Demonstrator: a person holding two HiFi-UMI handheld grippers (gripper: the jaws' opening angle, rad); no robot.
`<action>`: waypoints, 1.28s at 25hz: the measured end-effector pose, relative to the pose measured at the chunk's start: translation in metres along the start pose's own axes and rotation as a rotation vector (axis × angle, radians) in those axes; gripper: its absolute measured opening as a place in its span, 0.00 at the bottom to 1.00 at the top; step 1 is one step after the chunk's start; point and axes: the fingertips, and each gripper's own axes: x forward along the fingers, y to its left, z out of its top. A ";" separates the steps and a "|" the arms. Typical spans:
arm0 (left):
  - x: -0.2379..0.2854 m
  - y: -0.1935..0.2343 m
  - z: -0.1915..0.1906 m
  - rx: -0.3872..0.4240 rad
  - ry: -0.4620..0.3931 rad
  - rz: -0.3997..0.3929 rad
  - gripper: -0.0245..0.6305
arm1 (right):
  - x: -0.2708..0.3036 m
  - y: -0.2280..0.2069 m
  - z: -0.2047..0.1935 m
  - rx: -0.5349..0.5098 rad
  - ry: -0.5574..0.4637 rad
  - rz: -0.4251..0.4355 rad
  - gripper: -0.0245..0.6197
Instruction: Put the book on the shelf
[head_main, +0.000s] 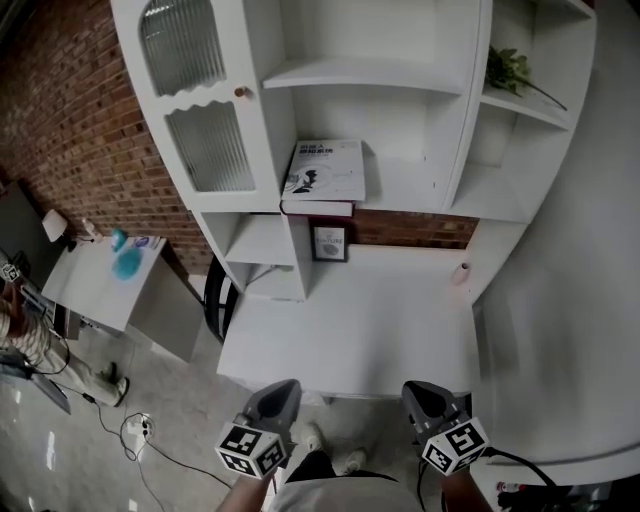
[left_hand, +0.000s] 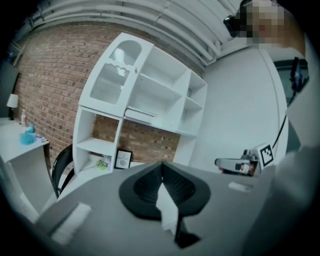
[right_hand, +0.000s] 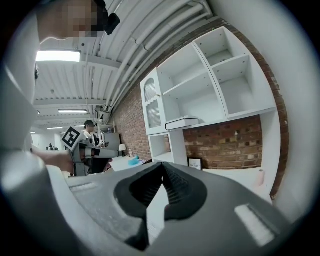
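A white book (head_main: 324, 176) lies flat on the middle shelf of the white shelf unit (head_main: 400, 75), its cover facing up; it also shows as a thin slab book (right_hand: 182, 122) in the right gripper view. My left gripper (head_main: 275, 398) and right gripper (head_main: 424, 397) hang low near my body, in front of the white desk (head_main: 350, 320), far from the book. Both are shut with nothing between the jaws. In the left gripper view the left gripper (left_hand: 162, 172) points at the shelf unit, and the right gripper (right_hand: 162, 172) does the same in its own view.
A small framed picture (head_main: 329, 242) leans against the brick wall under the book's shelf. A green plant (head_main: 510, 70) sits on an upper right shelf. A glass cabinet door (head_main: 200, 100) closes the unit's left side. A side table (head_main: 105, 280) with a blue object stands left.
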 end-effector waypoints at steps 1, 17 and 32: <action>-0.004 0.000 -0.002 -0.001 0.002 0.001 0.04 | -0.002 0.002 -0.003 0.008 0.001 -0.002 0.04; -0.016 0.010 -0.010 0.001 0.029 -0.098 0.04 | 0.023 0.038 -0.004 0.061 -0.052 -0.007 0.04; -0.014 0.019 -0.013 -0.021 0.043 -0.124 0.04 | 0.034 0.048 0.005 0.054 -0.048 0.014 0.04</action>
